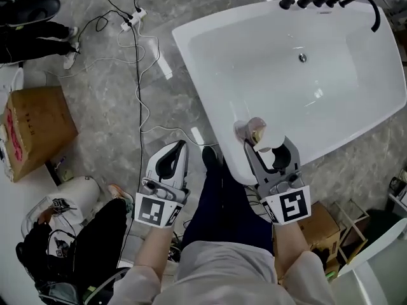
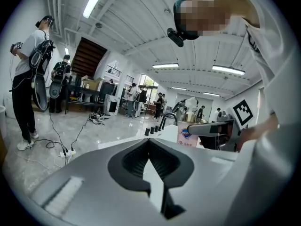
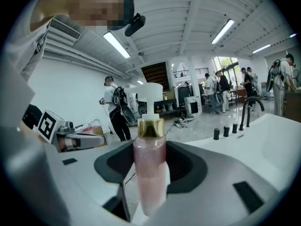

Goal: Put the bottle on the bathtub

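Jaws on the right gripper (image 1: 271, 150) are clamped around the bottle (image 3: 149, 168), gripping the lower part of its body, so it stands upright between them. It's a slim, clear one with pink liquid, a gold collar (image 3: 150, 127) and a white pump (image 3: 149, 98) on top. I'd guess it's light and rigid but smooth and round, so pretty slippery, and tall enough to tip easily. Holding the body below the collar looks right to me; I wouldn't grab the pump.

From the head view the bottle sits right over the near corner of the bathtub (image 1: 216, 122). I can't tell whether it's touching the rim yet. The black taps (image 1: 304, 0) are way off at the far end.

Left gripper (image 2: 149, 142) is off the tub's side over the floor, jaws together, nothing in them.
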Tool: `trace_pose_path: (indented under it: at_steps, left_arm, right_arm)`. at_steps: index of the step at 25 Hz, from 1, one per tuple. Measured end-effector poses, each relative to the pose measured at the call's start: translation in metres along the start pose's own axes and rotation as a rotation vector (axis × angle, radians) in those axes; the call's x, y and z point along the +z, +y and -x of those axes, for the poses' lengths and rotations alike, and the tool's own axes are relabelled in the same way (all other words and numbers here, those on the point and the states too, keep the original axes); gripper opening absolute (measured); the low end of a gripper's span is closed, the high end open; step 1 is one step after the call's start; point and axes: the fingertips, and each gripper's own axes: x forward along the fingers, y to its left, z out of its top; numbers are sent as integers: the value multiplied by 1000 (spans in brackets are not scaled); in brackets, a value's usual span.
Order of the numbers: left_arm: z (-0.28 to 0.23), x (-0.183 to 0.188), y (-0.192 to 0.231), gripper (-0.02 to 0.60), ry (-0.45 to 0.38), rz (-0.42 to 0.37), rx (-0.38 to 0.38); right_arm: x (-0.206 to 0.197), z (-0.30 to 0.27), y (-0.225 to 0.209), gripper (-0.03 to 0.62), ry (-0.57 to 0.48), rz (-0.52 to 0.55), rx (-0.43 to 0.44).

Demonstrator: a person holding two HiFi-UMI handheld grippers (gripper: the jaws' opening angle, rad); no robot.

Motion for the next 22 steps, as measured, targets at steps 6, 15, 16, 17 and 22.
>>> trace_pose_path:
  at_steps: [6,15,16,17,22]
  left_arm:
    - [-27,-71,17,9,33,50,5]
    - [-26,-99,20,9,65,59,29]
    - [-25,-99,19,9,66,57,28]
    - [-25,-100,19,9,67,54,27]
    - [-24,-101,16,9,67,57,28]
  right_arm:
    - [-72,-30,-18,209,40,-31,-15]
    - [-86,-39,-31,208,43,4,-22]
    - [-85,-41,-32,207,42,9,-22]
    - [-84,-43,-33,207,39,11,-22]
    - [-80,-60,-42,207,15,17,-19]
